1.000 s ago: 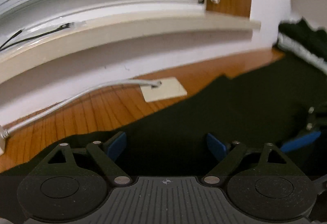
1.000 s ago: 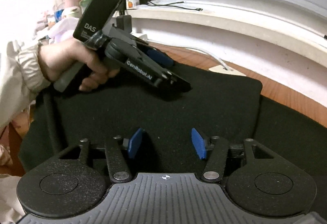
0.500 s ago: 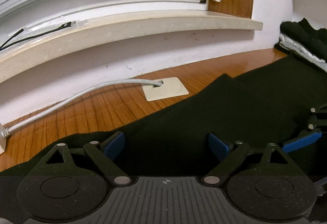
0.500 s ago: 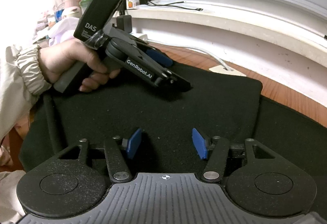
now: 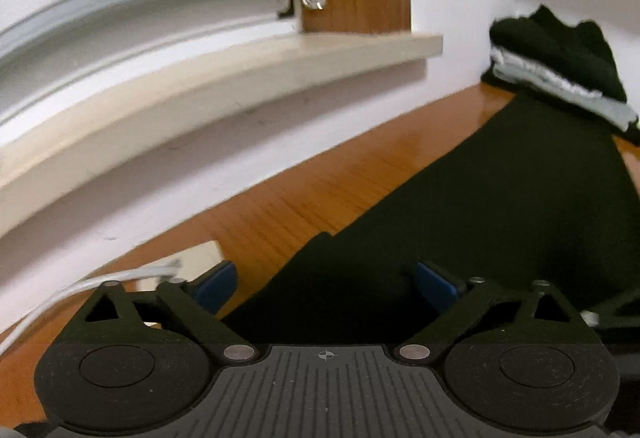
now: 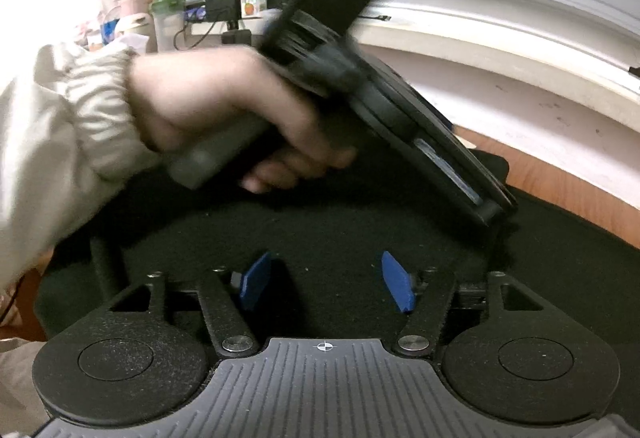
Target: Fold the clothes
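— Starting at the left: what is over there?

— In the right wrist view, a person's hand [image 6: 224,114] in a cream gathered sleeve [image 6: 60,142] grips the black handle of the left gripper [image 5: 326,284], blurred and tilted down toward the black fabric garment [image 6: 320,234] spread on the orange-brown wooden table [image 5: 304,198].

— And its jaws?

— They stand wide apart and have just been opening, with nothing clamped. The left blue pad hangs over bare wood by a cream square plate [image 5: 196,254] with a grey cable [image 5: 92,282]; the right one is over the garment's near edge.

— Further right?

— The right gripper [image 6: 326,284] sits low over the middle of the garment, blue fingertips [image 6: 396,286] partly apart, having just been opening too (only cloth lies beneath them, none pinched).

— Anything beyond?

— At the far right of the table, by the white wall, a folded pile of dark and pale clothes [image 5: 560,74] lies at the garment's far end.
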`<state>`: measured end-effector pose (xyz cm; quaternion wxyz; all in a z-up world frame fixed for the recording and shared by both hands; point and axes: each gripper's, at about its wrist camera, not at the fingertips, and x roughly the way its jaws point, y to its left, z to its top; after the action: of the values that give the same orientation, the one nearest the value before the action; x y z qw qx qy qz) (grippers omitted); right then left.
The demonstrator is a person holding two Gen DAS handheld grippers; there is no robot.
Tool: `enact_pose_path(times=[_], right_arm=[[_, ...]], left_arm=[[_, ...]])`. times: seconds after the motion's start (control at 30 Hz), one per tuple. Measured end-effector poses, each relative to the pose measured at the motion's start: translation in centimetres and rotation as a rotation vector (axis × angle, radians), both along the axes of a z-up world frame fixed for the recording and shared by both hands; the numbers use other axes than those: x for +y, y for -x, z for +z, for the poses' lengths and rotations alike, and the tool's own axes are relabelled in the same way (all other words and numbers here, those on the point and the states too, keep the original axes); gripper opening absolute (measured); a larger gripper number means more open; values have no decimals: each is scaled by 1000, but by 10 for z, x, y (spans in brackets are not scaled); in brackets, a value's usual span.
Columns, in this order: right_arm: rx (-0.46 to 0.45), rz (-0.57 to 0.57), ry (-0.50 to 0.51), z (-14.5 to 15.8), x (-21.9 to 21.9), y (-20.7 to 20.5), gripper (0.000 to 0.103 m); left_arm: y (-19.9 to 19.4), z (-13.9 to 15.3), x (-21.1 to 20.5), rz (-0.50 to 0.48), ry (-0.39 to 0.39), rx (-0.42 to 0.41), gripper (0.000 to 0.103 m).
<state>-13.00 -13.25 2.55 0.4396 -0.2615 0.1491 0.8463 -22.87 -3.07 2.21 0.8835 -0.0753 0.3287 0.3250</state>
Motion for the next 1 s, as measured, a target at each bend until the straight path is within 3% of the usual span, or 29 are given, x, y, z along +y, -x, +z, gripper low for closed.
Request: enact_pose_path(times=[0.17, 0.33, 0.47, 0.67, 0.8, 0.9, 1.0], right_arm=[[-1, -6, 0, 1, -2, 1, 63], [-4, -10, -3, 0, 0, 2, 64], [-9, -23, -6, 0, 0, 2, 68], [43, -119, -78, 5, -11, -18, 67], [46, -294, -120, 11, -33, -81, 66], [86, -499, -113, 18, -61, -161, 64], [65, -752, -95, 19, -95, -248, 45]], left_arm=[[10, -3, 11, 32, 72, -71, 91], [26, 6, 6, 34, 18, -171, 91], [41, 10, 11, 75, 19, -255, 90], [33, 10, 17, 96, 34, -217, 70], [31, 12, 14, 78, 20, -205, 70], [29, 12, 13, 70, 18, -198, 71], [27, 11, 14, 74, 23, -192, 73]])
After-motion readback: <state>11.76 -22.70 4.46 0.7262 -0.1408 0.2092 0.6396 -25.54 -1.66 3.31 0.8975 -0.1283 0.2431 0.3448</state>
